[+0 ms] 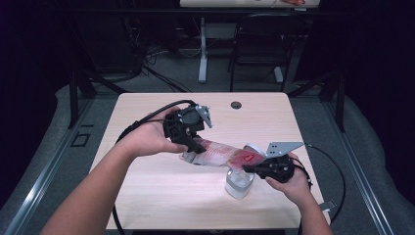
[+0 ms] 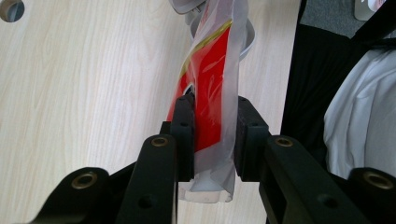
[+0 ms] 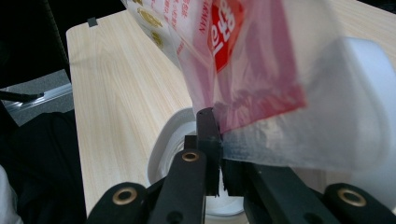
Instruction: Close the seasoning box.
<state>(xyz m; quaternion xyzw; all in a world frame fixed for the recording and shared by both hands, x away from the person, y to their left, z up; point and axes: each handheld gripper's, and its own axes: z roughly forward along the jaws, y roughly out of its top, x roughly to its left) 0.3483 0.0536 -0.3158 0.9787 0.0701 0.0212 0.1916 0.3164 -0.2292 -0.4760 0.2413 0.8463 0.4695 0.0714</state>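
A dark room with a grey floor, cables and a black chair (image 1: 262, 41) formed the background, and a pale wood-grain tabletop (image 1: 161, 196) with a round cable port (image 1: 236, 105) near its far edge carried the work. In the high view, a red-and-clear plastic pouch (image 1: 220, 154) was seen stretched between the two hand-held tongs above the tabletop, nearly level and sloping slightly down toward the right. The left tongs (image 1: 195, 147), held in the person's left hand (image 1: 147, 139), were pinched on the pouch's left end; in the left gripper view the pouch (image 2: 212, 93) was seen pressed between the two black jaws, with its thick sealed edge lying at their base. The right tongs (image 1: 248, 168), held in the right hand (image 1: 292, 183), were pinched on the other end; in the right gripper view the jaws were pressed almost together on the thin clear film of the pouch (image 3: 261, 79). A small white open-topped container (image 1: 239, 183) stood on the tabletop directly below the right end of the pouch, just beside the right tongs, and its rim (image 3: 163, 140) was visible under the jaws in the right gripper view.
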